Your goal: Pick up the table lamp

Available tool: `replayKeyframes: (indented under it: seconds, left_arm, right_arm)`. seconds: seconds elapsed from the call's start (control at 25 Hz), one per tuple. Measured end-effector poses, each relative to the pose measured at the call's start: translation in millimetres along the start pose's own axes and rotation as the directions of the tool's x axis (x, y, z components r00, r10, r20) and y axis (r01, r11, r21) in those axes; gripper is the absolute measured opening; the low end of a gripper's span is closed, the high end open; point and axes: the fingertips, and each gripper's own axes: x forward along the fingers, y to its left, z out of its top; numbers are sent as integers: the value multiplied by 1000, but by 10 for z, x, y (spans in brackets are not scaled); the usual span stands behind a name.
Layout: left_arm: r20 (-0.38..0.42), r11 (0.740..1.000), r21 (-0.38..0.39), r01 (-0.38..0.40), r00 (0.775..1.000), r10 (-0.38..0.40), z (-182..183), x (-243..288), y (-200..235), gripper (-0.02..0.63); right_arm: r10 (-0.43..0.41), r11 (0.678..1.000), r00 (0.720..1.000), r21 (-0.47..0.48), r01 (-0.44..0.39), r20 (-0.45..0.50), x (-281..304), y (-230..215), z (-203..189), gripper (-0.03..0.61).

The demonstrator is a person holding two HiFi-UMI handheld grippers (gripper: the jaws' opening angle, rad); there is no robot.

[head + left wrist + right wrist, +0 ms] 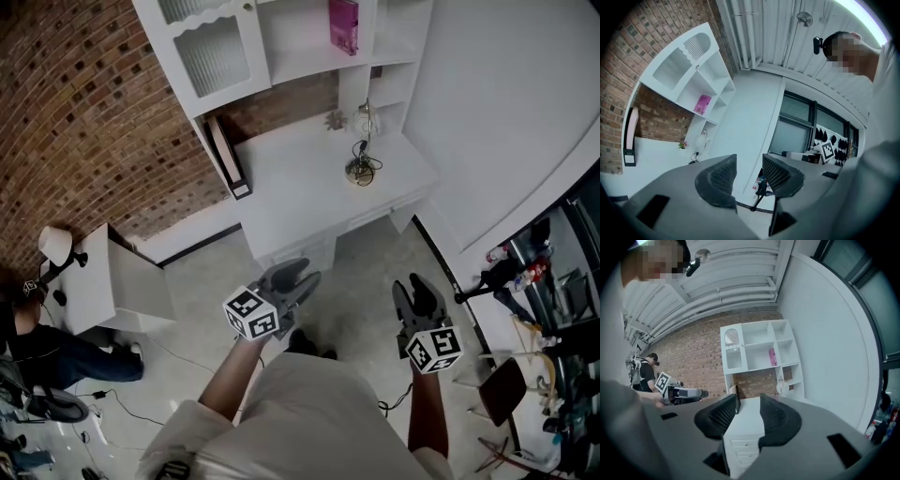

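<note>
The table lamp [362, 141] is a small, pale, thin-stemmed lamp with a round base and a dark cord. It stands on the white desk [291, 187] near the desk's right end, under the hutch shelves. In the left gripper view the lamp [701, 141] shows far off, and the right gripper view has the lamp [780, 387] beside the hutch's lower shelves. My left gripper [298, 277] and right gripper [421, 290] hang over the floor in front of the desk, well short of the lamp. The left gripper [749, 176] is open with nothing between its fingers. The right gripper [747, 416] is open too.
A pink book [344, 25] stands on a hutch shelf, and a pink folder [228, 155] leans at the desk's left end. A tiny plant [335, 120] sits near the lamp. A low white cabinet [117, 281] stands at left beside a person [56, 352]. Cables lie on the floor.
</note>
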Motion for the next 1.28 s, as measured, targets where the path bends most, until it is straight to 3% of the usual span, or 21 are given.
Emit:
replayKeyframes:
  seconds: [0.28,0.56,1.28]
  left_arm:
    - [-26,999,30,-21,999,21,-37,151,125,173]
    - [-35,1000,8,-9,999,9,-28,455,401,173]
    - [-85,998,-11,65,994,-66,339,1477,1755,175]
  right_arm:
    - [17,999,1000,28,-17,-2,119,-137,-30,189]
    - [8,999,1000,47,-7,-24,372,-365,-71,198]
    - [-48,999,995,15,50,-93,1863,-1063,124,207]
